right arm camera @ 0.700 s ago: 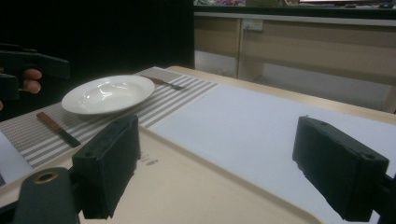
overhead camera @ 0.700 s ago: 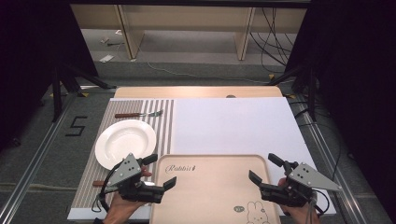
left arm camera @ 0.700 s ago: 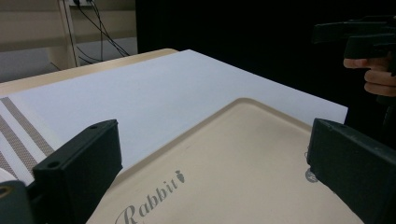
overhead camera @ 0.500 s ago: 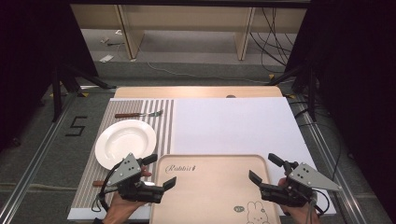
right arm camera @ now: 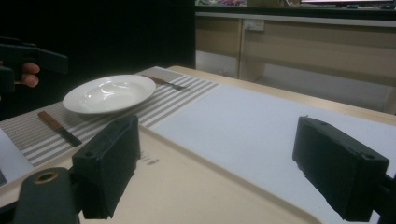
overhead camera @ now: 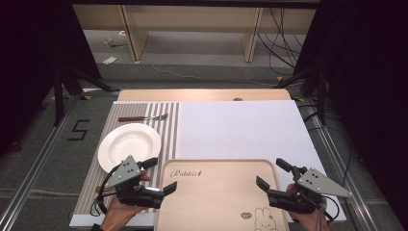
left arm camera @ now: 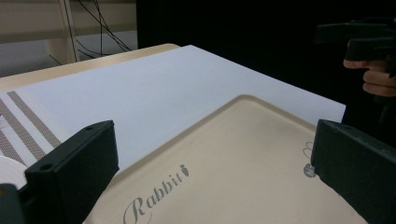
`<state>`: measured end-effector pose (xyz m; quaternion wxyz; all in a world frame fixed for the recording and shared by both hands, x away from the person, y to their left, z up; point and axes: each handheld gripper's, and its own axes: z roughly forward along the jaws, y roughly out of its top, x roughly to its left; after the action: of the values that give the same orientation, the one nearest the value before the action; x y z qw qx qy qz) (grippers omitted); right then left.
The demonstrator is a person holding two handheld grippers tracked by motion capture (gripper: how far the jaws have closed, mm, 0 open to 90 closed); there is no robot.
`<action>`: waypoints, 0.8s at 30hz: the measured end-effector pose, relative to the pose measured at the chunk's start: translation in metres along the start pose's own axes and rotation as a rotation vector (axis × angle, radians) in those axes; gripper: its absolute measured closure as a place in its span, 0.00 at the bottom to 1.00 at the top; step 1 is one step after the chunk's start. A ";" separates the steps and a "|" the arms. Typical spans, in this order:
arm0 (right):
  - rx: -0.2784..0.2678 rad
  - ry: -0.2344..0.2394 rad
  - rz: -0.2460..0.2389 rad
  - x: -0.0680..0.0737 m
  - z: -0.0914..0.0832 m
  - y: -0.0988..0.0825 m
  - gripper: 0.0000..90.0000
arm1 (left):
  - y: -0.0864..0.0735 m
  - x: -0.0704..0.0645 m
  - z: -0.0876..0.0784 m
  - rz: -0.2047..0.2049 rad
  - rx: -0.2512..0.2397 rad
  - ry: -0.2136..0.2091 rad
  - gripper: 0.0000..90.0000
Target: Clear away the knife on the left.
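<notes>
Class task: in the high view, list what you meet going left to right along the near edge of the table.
Left gripper → tray → right gripper.

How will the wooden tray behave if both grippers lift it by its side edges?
The tray looks rigid, so it probably won't sag. Its low rounded rim gives thin purchase and the smooth finish may slip. It's wide and empty, so probably light but apt to tilt if the left gripper and right gripper lift unevenly.
</notes>
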<state>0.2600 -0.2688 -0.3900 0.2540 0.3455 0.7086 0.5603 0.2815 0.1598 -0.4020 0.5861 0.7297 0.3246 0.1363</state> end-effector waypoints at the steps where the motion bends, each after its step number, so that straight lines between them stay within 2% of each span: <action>1: 0.001 0.000 0.001 0.000 0.000 0.000 0.18 | 0.001 0.001 -0.002 0.000 0.002 0.001 0.01; 3: 0.001 0.000 0.000 0.000 0.000 0.000 0.18 | 0.002 0.002 -0.003 0.008 0.013 0.005 0.01; 9: 0.000 -0.001 0.001 0.000 0.000 0.000 0.18 | 0.004 0.005 -0.005 0.023 0.092 0.011 0.01; 11: 0.001 0.000 0.001 0.000 -0.001 0.000 0.18 | 0.004 0.006 -0.005 0.016 0.114 0.007 0.01; 20: 0.002 0.000 0.000 0.000 0.000 0.000 0.18 | 0.005 0.014 -0.009 0.052 0.215 0.018 0.01; 24: 0.002 0.001 -0.001 0.000 0.000 0.000 0.18 | 0.003 0.016 -0.011 0.096 0.286 0.030 0.02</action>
<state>0.2599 -0.2686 -0.3898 0.2535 0.3451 0.7095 0.5597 0.2881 0.1781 -0.3992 0.4642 0.8183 0.3142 0.1273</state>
